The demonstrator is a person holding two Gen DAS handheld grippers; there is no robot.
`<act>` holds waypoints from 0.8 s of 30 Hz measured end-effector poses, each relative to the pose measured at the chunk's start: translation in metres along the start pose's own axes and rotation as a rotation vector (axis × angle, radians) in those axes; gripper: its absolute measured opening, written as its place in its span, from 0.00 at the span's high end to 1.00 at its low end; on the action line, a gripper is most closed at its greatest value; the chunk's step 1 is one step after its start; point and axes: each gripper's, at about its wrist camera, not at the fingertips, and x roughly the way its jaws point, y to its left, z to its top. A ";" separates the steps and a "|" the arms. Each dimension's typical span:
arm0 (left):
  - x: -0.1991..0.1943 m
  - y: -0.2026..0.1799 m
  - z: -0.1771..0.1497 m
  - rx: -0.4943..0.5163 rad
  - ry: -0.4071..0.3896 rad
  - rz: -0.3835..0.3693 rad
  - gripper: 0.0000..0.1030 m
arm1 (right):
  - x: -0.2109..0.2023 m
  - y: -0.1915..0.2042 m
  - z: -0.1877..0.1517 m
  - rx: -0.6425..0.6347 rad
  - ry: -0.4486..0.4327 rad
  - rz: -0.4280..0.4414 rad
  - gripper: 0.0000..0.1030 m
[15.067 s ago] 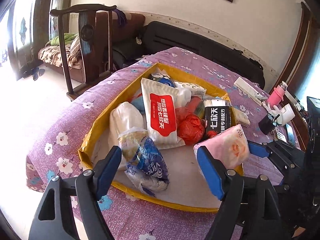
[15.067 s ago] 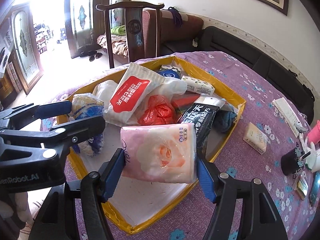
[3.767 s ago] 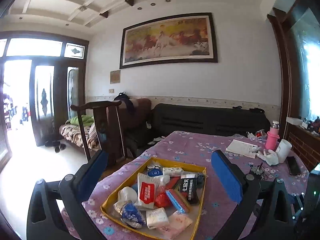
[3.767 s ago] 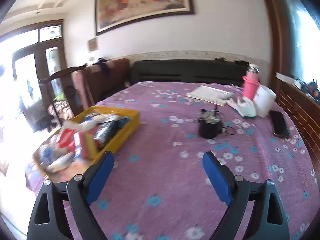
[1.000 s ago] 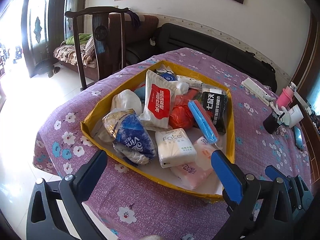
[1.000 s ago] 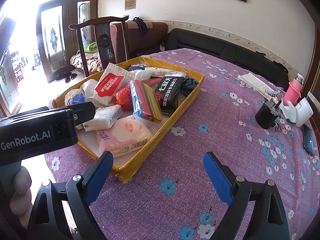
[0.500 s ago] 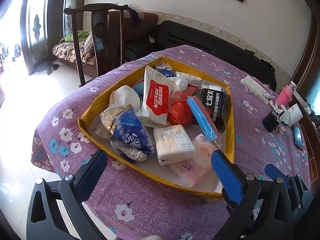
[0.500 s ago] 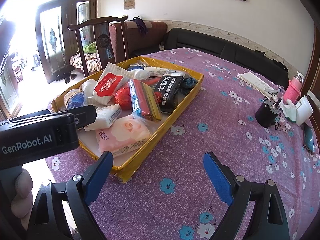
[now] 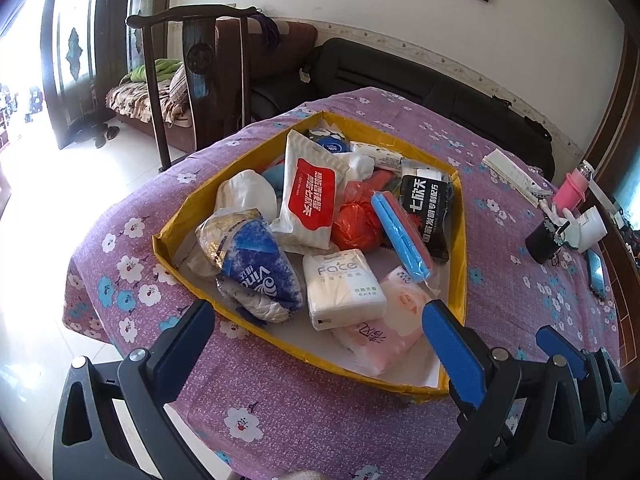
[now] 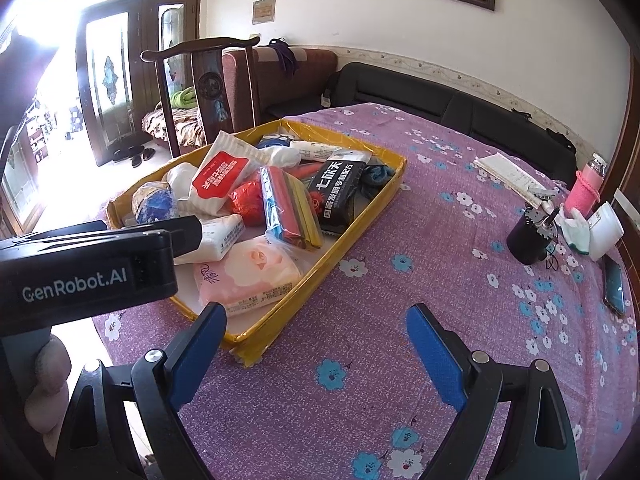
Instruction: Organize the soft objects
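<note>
Packs fill your yellow box [image 9: 460, 240] on the purple desk [image 10: 440, 280]. One white pack [image 9: 342, 284] says "Face", and the blue bag [image 9: 256, 264] says "Vinda". Your left claw [image 9: 320, 348] and right claw [image 10: 316, 344] are both spread wide, pinching nothing. "GenRobot.AI" is on your left claw's side.

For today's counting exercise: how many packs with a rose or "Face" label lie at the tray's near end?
2: the white Face tissue pack and the pink rose pack beside it, partly under it. Others may be hidden.
</note>
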 end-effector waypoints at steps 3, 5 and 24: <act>-0.002 -0.008 0.001 0.017 -0.006 0.013 0.00 | -0.006 -0.011 0.000 0.020 -0.012 0.002 0.08; -0.004 -0.015 0.001 0.029 -0.011 0.022 0.00 | -0.013 -0.023 0.000 0.035 -0.025 -0.007 0.08; -0.022 -0.143 0.002 0.247 -0.069 0.020 0.00 | -0.052 -0.132 -0.031 0.170 -0.061 -0.107 0.08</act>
